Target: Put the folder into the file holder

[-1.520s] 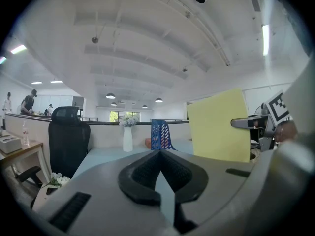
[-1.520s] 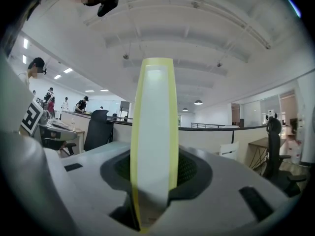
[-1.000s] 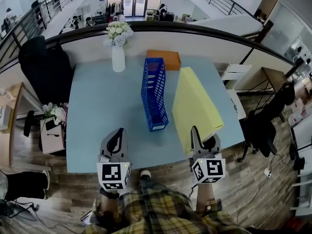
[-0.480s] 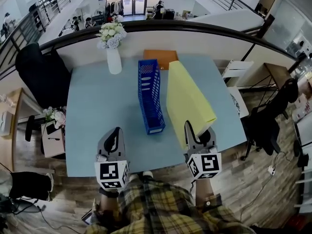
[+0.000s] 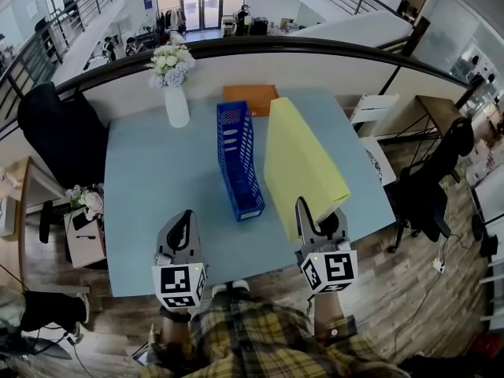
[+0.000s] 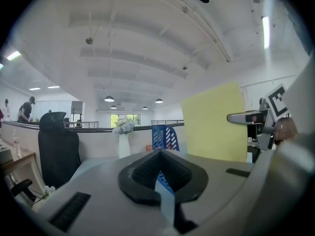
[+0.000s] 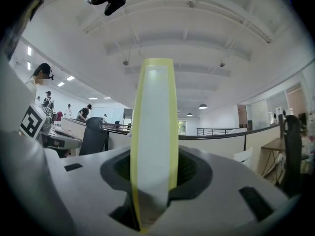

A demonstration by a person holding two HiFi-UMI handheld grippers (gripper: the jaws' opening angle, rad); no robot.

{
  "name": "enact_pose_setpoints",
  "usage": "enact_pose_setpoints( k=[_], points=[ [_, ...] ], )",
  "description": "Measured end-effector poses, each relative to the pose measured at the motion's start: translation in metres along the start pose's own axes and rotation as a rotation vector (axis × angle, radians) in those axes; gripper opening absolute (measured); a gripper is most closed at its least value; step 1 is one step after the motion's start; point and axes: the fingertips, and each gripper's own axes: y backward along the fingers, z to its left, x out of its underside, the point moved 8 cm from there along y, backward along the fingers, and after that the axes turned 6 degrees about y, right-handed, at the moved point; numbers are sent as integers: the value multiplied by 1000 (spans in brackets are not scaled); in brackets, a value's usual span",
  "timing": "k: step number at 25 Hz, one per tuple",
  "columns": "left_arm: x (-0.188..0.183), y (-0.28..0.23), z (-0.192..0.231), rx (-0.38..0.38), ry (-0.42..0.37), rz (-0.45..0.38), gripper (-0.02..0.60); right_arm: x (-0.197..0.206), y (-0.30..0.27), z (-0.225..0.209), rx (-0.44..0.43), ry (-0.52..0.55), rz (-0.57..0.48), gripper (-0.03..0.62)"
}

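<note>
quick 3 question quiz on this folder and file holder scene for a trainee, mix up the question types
1. True or false: the folder already stands inside the blue file holder.
2. In the head view, on which side of the file holder is the folder? A. its left B. its right C. behind it
3. One word: what is the right tool shut on?

Key: 1 false, it is held up outside the holder. 2 B. 3 folder.
</note>
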Motion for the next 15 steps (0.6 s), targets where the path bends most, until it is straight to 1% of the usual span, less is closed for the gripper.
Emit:
enact_pose_setpoints(
  k=[6, 15],
  points=[
    [1, -4, 0, 26, 1, -1, -5, -9, 4, 7, 9, -9, -23, 157],
    [1, -1, -1, 41, -3, -2, -5, -30, 4, 24, -21, 4, -72, 156]
  ],
)
